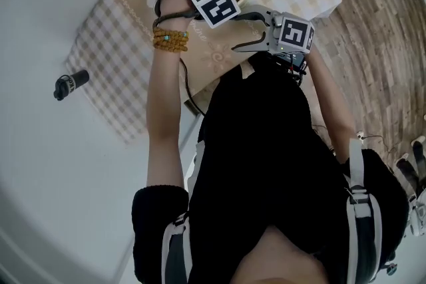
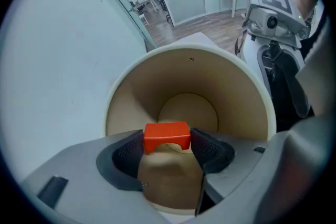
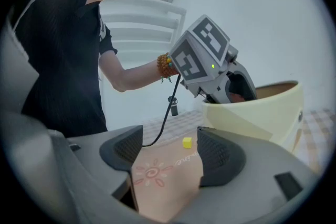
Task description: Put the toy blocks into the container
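Jaws of the left gripper (image 2: 167,147) pinch an orange arch block (image 2: 167,135) over the cream container (image 2: 126,92); right gripper (image 3: 169,152) sits spread wide, empty.

Left gripper (image 2: 167,145) tight on red block (image 2: 167,134), right gripper (image 3: 169,140) with fingers (image 3: 220,157) apart

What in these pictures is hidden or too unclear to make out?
- Head view: the orange block is hidden under the left gripper.
- Head view: the yellow block doesn't show; what covers it is unclear.
- Left gripper view: the block and fingers cover part of the container floor.
- Head view: the black object at left is too small to identify.
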Available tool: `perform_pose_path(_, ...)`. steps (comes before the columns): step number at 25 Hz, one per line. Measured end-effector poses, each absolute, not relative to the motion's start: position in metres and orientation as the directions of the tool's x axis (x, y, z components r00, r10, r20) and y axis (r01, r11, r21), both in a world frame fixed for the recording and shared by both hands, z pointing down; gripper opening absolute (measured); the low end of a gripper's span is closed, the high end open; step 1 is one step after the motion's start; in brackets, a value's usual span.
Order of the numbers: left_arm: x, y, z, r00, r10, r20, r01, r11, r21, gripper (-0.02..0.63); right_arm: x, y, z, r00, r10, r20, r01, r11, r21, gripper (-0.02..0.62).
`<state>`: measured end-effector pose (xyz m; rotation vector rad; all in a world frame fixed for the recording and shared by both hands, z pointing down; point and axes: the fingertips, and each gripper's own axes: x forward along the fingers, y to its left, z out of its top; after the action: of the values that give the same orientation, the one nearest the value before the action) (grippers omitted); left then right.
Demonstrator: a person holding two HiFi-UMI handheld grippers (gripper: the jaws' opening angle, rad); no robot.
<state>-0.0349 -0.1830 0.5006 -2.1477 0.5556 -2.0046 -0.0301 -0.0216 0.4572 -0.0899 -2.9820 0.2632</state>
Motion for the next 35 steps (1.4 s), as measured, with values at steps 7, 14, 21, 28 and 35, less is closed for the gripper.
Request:
perform_pose_path(7, -0.034, -0.181, 0.497, 0.097, -0.387, 0.917, -0.143, -0.917, -0.372, 0.295, -0.043, -0.021, 0.455, -0.987, 0.034, 0.154, 0.005, 0.983, -0.184, 0.322)
perform_pose_path(14, -0.031, -0.172, 0.494, 0.156, -0.354, 0.922, -0.123, -0.933, -0.338, 0.33, -0.051, -0.022, 0.455, -0.987, 0.015, 0.158, -0.014, 0.984, -0.178, 0.322)
perform_pose_path(21, -0.027, -0.181, 0.479, 0.219, -0.439, 0.871, -0.165, -0.897, -0.411, 0.267, -0.045, -0.02, 0.46, -0.988, 0.033, 0.15, 0.004, 0.983, -0.186, 0.322)
perform_pose_path(28, -0.008, -0.177, 0.387, 0.648, -0.553, 0.524, -0.503, -0.827, -0.252, 0.232, -0.046, -0.016, 0.464, -0.986, 0.058, 0.153, 0.027, 0.98, -0.2, 0.322)
perform_pose_path(35, -0.077, -0.163, 0.298, 0.559, -0.829, 0.002, -0.787, -0.531, -0.315, 0.1, -0.065, -0.011, 0.464, -0.984, 0.102, 0.147, 0.07, 0.976, -0.209, 0.322)
